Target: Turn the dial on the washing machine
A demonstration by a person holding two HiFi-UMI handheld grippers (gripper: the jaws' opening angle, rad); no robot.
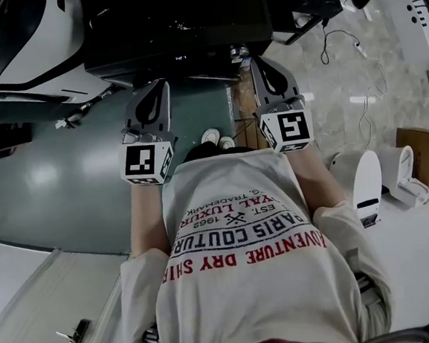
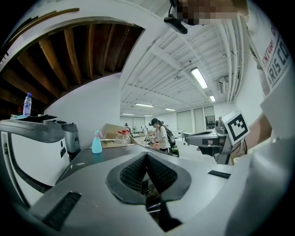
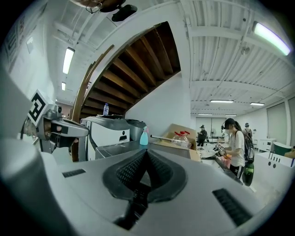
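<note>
The left claw (image 2: 146, 155) is fully closed: its two ribbed black pads meet along one line and nothing sits between them. The right claw (image 3: 146, 152) is in the same state, pads pressed together and empty. In the head view the left claw (image 1: 157, 82) and the right claw (image 1: 258, 60) are held side by side, well apart, both pointing away from the person's chest. Each carries its marker cube at the rear, on the left (image 1: 146, 162) and on the right (image 1: 287, 129).

Just beyond both tips stands the washing machine (image 1: 179, 21), a dark box at the top of the head view. A small shiny round part (image 1: 238, 51) sits on its near edge, close to the right claw's tip. Whether that is the dial cannot be told.

In the gripper views, a blue spray bottle (image 3: 144, 136) stands on a flat grey top ahead of the pads, beside a cardboard box (image 3: 177, 131) and clear bottles with red caps (image 3: 181, 138). A small water bottle (image 3: 106, 109) stands on a white appliance (image 3: 108, 131) further left. A person in a white shirt (image 3: 236, 143) stands at a table in the background. The holder's shoes (image 1: 217, 137) rest on the green floor (image 1: 50, 174).
</note>
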